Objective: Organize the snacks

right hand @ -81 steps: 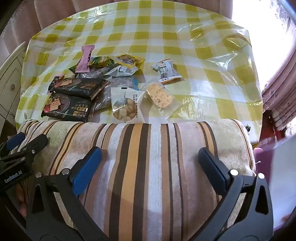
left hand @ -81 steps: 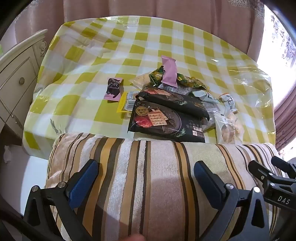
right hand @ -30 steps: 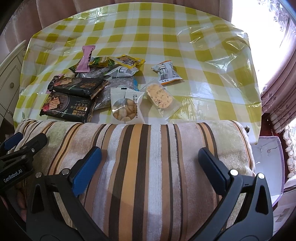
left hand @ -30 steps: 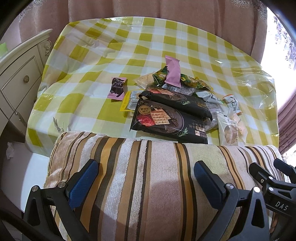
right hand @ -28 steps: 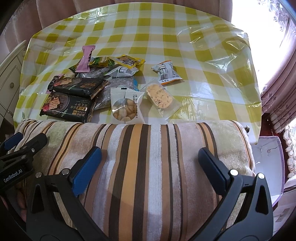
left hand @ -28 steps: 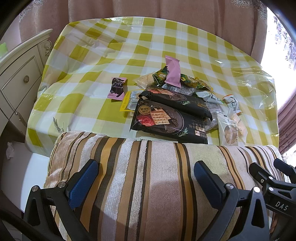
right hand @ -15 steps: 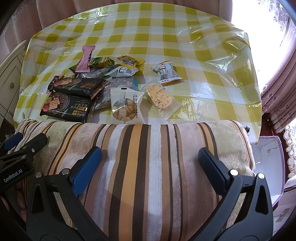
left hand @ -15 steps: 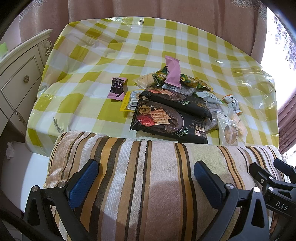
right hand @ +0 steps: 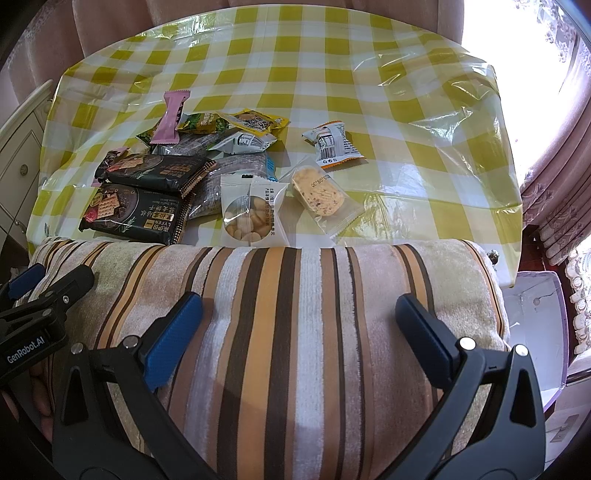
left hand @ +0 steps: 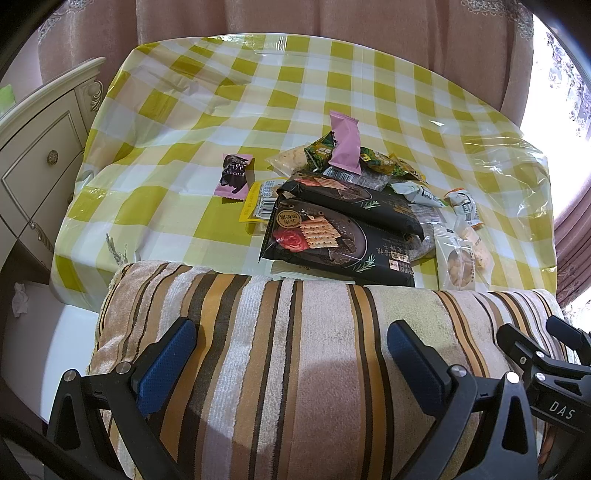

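Observation:
A pile of snack packets lies on the yellow checked tablecloth [left hand: 192, 122]. Two black cracker packs [left hand: 340, 240] [right hand: 136, 203] sit at the near side, a pink bar [left hand: 345, 147] [right hand: 171, 118] on top at the back. A small chocolate packet [left hand: 234, 173] lies apart to the left. A clear pack of round biscuits [right hand: 249, 210], a cake slice pack [right hand: 319, 192] and a white-orange packet [right hand: 332, 144] lie to the right. My left gripper [left hand: 288, 350] and right gripper [right hand: 299, 321] are both open and empty, held above a striped cushion [left hand: 295, 350] [right hand: 295, 314] short of the table.
A cream dresser [left hand: 37, 155] stands left of the table. Pink curtains [left hand: 369, 22] hang behind. A bright window is at the right. A white box with a purple rim [right hand: 535, 314] sits on the floor at right.
Both views shifted slightly early on; over the last second nothing has visibly moved.

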